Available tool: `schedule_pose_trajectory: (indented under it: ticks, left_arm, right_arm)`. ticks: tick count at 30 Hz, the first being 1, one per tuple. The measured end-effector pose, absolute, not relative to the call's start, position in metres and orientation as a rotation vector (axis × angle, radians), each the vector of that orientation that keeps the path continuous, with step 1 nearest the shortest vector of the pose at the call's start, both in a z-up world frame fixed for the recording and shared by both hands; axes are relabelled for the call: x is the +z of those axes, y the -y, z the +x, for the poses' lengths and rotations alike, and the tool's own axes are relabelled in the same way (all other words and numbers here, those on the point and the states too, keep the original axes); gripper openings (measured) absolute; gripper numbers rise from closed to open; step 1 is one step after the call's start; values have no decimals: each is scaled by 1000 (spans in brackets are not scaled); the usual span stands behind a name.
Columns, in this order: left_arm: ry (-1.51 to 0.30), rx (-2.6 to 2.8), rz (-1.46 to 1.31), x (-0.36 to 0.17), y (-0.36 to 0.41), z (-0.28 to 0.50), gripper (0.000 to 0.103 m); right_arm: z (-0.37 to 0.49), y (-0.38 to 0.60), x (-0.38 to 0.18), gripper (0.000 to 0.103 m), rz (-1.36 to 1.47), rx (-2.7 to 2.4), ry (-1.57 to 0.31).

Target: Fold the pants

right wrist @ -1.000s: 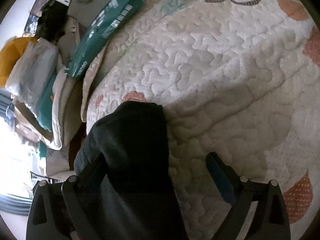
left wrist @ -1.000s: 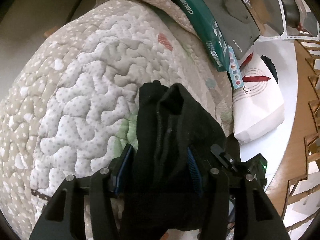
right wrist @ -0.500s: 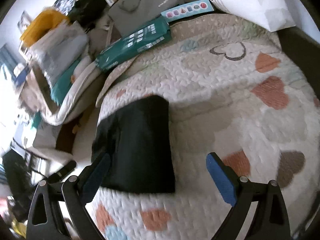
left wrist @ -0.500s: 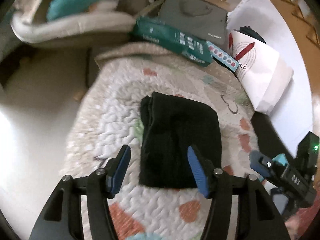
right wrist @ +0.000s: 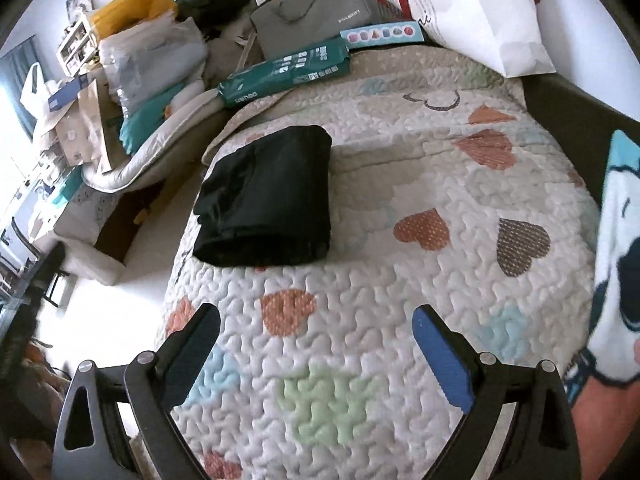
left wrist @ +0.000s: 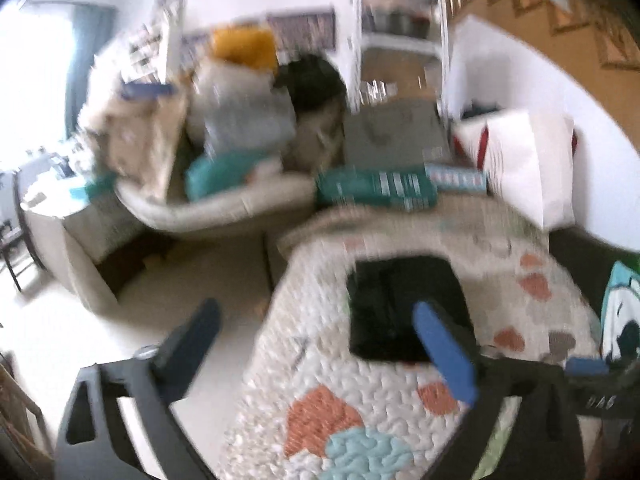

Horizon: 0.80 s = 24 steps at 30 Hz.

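Pants [left wrist: 404,308], folded black, lie on quilt [left wrist: 332,408] ahead of left gripper [left wrist: 316,344]; jaws just opened wide, nothing betw. Right view: pants [right wrist: 266,196] ahead-left of right gripper [right wrist: 316,344], jaws apart, empty.

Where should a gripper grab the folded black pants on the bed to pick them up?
Probably the thick rounded fold edge of the black pants, the end nearest the grippers. Come from the near side, low over the quilt, so the jaws straddle all the layers. The left side shows loose stacked edges that could spill open.
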<state>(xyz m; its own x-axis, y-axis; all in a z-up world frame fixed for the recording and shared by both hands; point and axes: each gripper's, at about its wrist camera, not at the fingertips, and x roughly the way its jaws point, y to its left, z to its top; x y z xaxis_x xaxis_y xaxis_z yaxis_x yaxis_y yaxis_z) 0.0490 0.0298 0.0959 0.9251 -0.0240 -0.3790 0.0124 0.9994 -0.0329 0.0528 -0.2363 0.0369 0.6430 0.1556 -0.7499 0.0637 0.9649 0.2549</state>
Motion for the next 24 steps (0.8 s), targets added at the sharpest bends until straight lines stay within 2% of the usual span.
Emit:
schedule_pose_trajectory:
  ticks: [4,15,24]
  left_arm:
    - [-299,33,12,105,-29,21,103]
    - [-541,-96,-36,81,-29,47,103]
    - [-611,-108,-51,67,-21,58,103]
  right_arm:
    - [44,232,37,99,257,52,-862]
    - [44,217,25,99,214,49,-873]
    - [50,213,7,99,221,49,-911]
